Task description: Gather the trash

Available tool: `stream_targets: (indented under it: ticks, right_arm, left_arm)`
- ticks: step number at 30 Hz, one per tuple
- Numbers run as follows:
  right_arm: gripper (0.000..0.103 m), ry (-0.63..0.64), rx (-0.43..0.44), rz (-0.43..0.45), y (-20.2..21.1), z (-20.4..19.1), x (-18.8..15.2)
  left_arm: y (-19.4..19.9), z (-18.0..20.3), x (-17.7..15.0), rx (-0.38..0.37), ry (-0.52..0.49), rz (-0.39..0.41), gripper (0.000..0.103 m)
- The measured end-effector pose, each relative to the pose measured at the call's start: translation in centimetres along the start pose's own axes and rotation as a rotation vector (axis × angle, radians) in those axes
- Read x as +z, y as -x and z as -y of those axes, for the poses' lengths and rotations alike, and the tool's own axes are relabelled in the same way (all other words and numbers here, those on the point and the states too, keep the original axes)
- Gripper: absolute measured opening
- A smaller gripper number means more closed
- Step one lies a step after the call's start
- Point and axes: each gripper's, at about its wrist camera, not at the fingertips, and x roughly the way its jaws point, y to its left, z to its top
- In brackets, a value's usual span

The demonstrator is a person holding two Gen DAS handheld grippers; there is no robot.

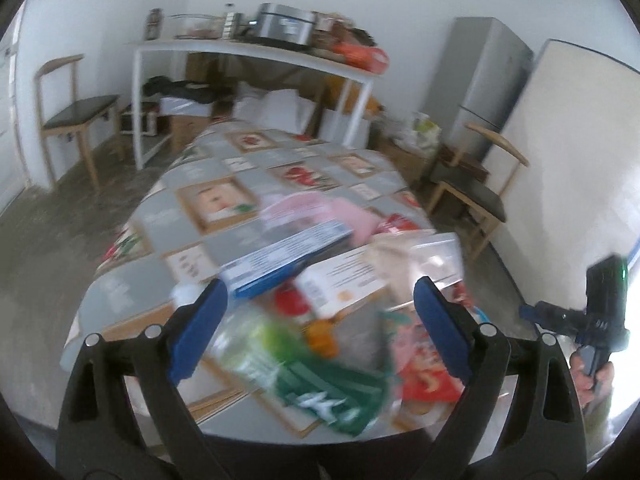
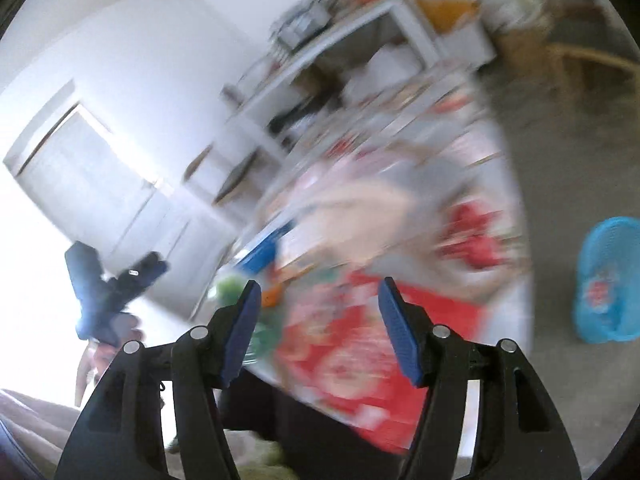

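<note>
Our left gripper [image 1: 320, 320] and right gripper [image 2: 318, 328], two in all, hang with jaws apart and empty above blurred trash [image 1: 320, 372]: green, red and blue wrappers heaped on the table [image 1: 224, 184]'s near end.

Trash litters the near end of the counter: a green-labelled bottle [image 1: 296, 364] lying flat, a blue box [image 1: 288, 258], a red snack bag [image 1: 426, 376], a pink wrapper [image 1: 320, 210], all blurred.
</note>
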Motion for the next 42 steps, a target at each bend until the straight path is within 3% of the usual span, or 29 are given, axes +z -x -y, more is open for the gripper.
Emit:
stream_targets:
  ticks: [5,11,17,21,32,37,42]
  right_arm:
    - [0.044,0.025,0.001,-0.185,-8.4,-4.3,0.7]
    - [0.03,0.041,-0.109,-0.34,-16.5,-6.2,1.4]
    - [0.027,0.044,-0.17,-0.43,-20.1,-5.9,1.5]
    - [0.02,0.059,-0.223,-0.46,-21.5,-6.0,1.3]
    - [0.005,0.173,-0.285,-0.419,-21.3,-8.2,0.4]
    - [0.004,0.192,-0.292,-0.327,-19.1,-8.9,1.1]
    - [0.004,0.167,-0.265,-0.194,-14.1,-9.0,2.7]
  left_arm:
    - [0.4,-2.4,-3.3,0.009,0.048,0.003,0.09]
    - [-0.5,-4.0,-5.6,-0.077,0.103,-0.028,0.09]
    - [-0.8,-3.9,-6.8,-0.13,0.049,-0.024,0.09]
    - [-1.1,-4.2,-7.4,-0.175,0.057,-0.027,0.09]
    - [-1.1,-4.9,-7.9,-0.225,0.092,-0.03,0.078]
    - [0.1,-4.2,-8.0,-0.27,0.077,-0.001,0.072]
    - [1.2,-1.9,-8.0,-0.343,0.014,0.015,0.069]
